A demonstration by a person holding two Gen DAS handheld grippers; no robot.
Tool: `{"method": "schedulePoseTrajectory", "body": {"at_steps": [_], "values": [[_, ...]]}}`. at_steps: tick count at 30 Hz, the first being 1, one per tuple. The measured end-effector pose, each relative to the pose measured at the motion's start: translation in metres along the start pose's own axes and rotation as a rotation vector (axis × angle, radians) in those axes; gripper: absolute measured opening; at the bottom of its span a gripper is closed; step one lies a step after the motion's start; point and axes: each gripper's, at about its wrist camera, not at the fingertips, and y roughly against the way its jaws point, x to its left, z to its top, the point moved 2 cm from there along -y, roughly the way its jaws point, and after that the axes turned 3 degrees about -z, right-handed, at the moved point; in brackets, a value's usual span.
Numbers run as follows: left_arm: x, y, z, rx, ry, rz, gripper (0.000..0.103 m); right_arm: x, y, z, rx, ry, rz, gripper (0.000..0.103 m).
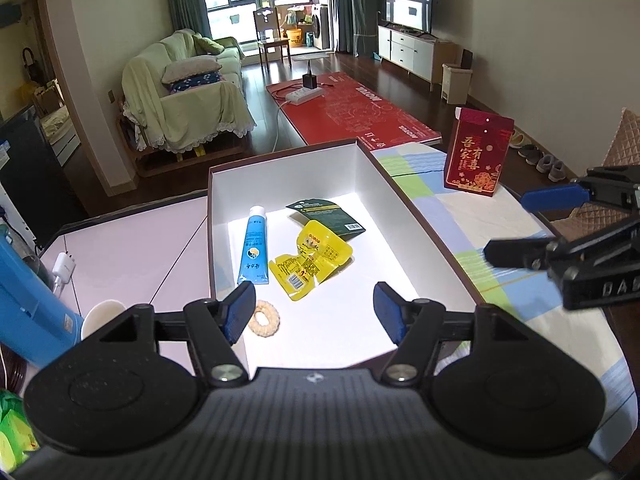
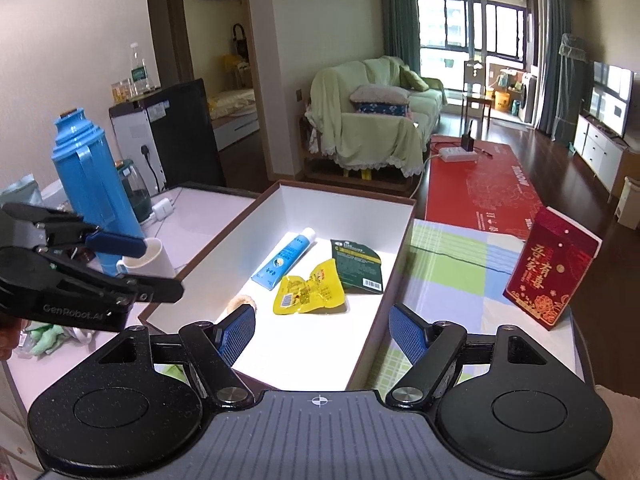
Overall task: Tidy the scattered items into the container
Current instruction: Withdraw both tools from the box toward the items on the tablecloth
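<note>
A white-lined box [image 1: 360, 176] [image 2: 404, 224] with dark rim holds a blue tube [image 1: 253, 250] [image 2: 286, 258], a yellow packet [image 1: 310, 262] [image 2: 310, 290], a dark green sachet [image 1: 326, 216] [image 2: 356, 264] and a beige ring-shaped scrunchie [image 1: 264, 318] [image 2: 240, 302]. My left gripper [image 1: 316, 312] hangs open over the box's near end, nothing between its fingers. My right gripper [image 2: 322, 328] is open too, above the box's near right corner. Each gripper shows in the other's view: the right gripper [image 1: 532, 224] at the right edge, the left gripper [image 2: 152, 268] at the left.
A red gift box [image 1: 478, 152] [image 2: 550, 268] stands on the checked cloth [image 1: 480, 220] right of the box. A blue thermos [image 1: 28, 304] [image 2: 90, 184], a white cup [image 1: 100, 316] [image 2: 150, 258] and a charger [image 1: 64, 266] sit on the table to the left.
</note>
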Motion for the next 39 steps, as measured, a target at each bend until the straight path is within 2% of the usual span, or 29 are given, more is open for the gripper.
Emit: {"method": "schedulePoseTrajectory", "body": {"at_steps": [7, 14, 19, 28, 31, 35, 39], "values": [[0.006, 0.02, -0.027, 0.006, 0.024, 0.03, 0.064, -0.018, 0.03, -0.012, -0.043, -0.044, -0.013, 0.077], [0.021, 0.034, -0.065, 0.048, 0.07, 0.066, 0.064, -0.032, 0.047, -0.04, -0.001, -0.078, -0.028, 0.077], [0.029, 0.041, -0.098, 0.111, 0.098, 0.088, 0.064, -0.038, 0.057, -0.062, 0.041, -0.1, -0.026, 0.077], [0.018, 0.039, -0.16, 0.224, 0.151, 0.042, 0.063, -0.045, 0.058, -0.106, 0.16, -0.139, -0.033, 0.077], [0.009, 0.031, -0.181, 0.26, 0.163, 0.018, 0.057, -0.048, 0.058, -0.117, 0.193, -0.147, -0.032, 0.077], [0.001, 0.017, -0.204, 0.309, 0.176, 0.012, 0.056, -0.051, 0.057, -0.127, 0.227, -0.159, -0.036, 0.077], [-0.001, 0.005, -0.219, 0.334, 0.233, -0.004, 0.051, -0.053, 0.055, -0.134, 0.255, -0.168, -0.04, 0.077]]}}
